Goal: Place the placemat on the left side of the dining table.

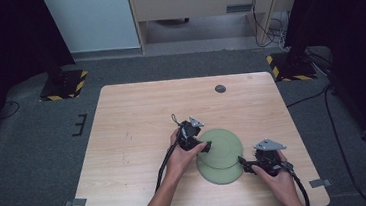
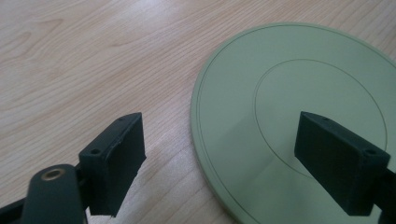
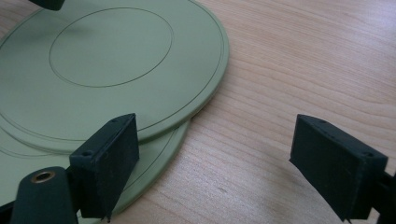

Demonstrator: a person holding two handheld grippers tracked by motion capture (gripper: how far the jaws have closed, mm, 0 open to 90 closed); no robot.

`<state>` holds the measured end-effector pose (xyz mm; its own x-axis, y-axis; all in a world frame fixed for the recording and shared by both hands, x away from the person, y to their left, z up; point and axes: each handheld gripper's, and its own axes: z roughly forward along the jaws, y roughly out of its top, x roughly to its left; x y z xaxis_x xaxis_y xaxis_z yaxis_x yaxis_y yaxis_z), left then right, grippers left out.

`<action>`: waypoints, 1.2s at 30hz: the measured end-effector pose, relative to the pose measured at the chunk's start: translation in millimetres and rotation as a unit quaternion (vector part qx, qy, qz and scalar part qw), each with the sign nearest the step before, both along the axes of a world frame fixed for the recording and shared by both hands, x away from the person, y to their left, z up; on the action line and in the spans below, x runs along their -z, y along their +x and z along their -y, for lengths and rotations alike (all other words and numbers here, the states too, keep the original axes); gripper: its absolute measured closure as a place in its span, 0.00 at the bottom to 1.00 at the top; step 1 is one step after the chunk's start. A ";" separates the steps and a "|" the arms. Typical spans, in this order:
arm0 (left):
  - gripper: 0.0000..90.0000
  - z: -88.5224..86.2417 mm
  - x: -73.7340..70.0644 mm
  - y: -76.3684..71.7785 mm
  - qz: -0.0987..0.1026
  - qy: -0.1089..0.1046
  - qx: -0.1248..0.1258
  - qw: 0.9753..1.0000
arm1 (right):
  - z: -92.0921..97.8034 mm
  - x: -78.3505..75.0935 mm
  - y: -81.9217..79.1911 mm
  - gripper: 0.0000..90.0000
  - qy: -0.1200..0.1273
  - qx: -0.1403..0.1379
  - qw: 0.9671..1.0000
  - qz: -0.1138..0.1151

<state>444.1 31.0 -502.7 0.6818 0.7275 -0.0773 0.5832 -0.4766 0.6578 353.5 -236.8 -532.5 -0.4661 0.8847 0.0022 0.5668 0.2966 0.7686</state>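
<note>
On the near right part of the counter (image 1: 134, 137) I log two pale green plates, stacked and offset. The upper plate (image 1: 222, 147) lies flat over the lower plate (image 1: 222, 174), shifted toward the far side, so a crescent of the lower one shows along the near edge. Each plate carries a fine incised ring near its middle and another close to the rim.

Left gripper (image 1: 206, 146): held in my left hand (image 1: 183, 155), at the left edge of the upper plate. In the left gripper view its jaws stand wide apart, released, one over bare wood and the other over the green surface, with the plate's rim running between them. I cannot tell whether either jaw touches the plate.

Right gripper (image 1: 245, 164): held in my right hand (image 1: 275, 172), at the right side of the stack, a grey three-cornered plate (image 1: 269, 145) on top. In the right gripper view its jaws are likewise spread and released; one sits just over the overlapping rims of both plates, the other over bare wood.

Also on the counter: a small dark round disc (image 1: 220, 88) near the far edge, well apart from the plates.
</note>
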 end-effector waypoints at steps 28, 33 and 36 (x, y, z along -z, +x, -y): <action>0.25 10.1 10.4 5.0 -0.071 -0.024 0.008 0.997 | 0.2 0.8 1.4 0.16 0.001 -0.002 1.000 0.001; 0.37 5.0 -3.3 2.3 -0.054 -0.040 0.001 0.998 | 0.2 0.8 1.5 0.16 0.001 -0.001 1.000 0.000; 0.41 3.9 -13.1 -0.2 -0.043 -0.042 0.004 0.998 | 0.1 0.9 1.5 0.16 0.001 -0.001 1.000 0.001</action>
<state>443.9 27.1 -489.6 0.6760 0.7104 -0.1957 0.6354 -0.4275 0.6430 355.0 -236.9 -533.3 -0.4675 0.8840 0.0024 0.5646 0.2965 0.7703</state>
